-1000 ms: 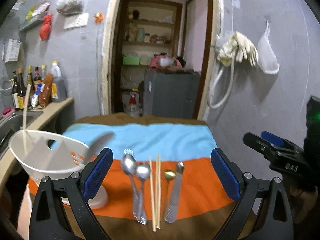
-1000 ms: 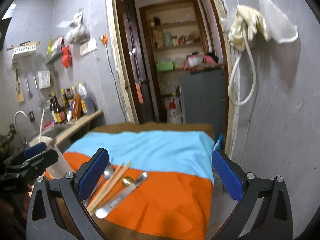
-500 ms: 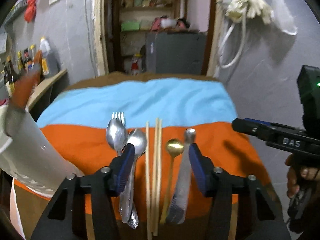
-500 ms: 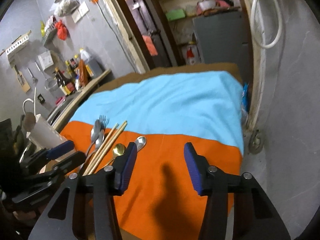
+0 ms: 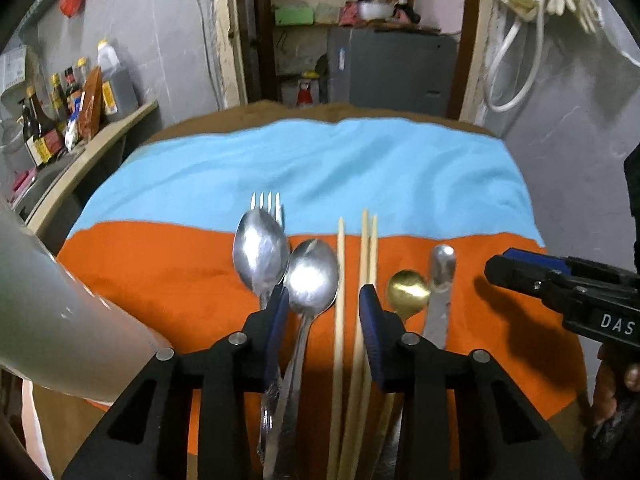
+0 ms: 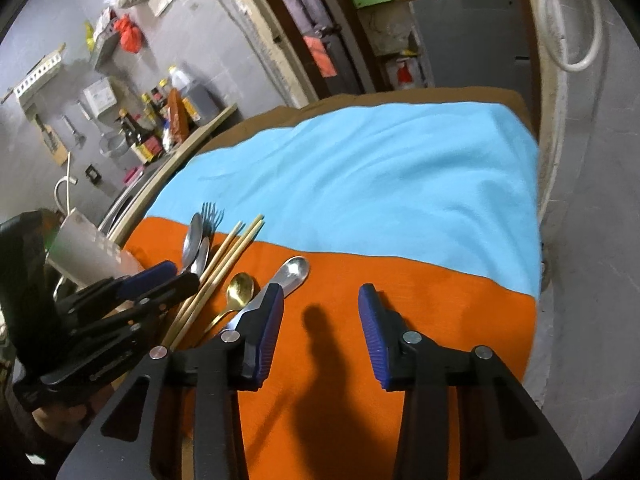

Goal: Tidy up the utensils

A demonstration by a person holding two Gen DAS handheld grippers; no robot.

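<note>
Utensils lie in a row on the orange part of the cloth: a fork under a steel spoon, a second steel spoon, several chopsticks, a small gold spoon and a flat steel scoop. My left gripper is partly open, low over the second spoon's handle and one chopstick, holding nothing. My right gripper is partly open and empty over bare orange cloth, right of the scoop. A white utensil holder stands at the left.
The table has an orange and blue cloth. A counter with bottles and a sink lie to the left. A grey wall is close on the right. A doorway with shelves is behind the table.
Both grippers have narrowed from wide open to partly open. The left gripper has dropped forward and down over the spoons and chopsticks. The right gripper has tilted down toward the orange cloth.
</note>
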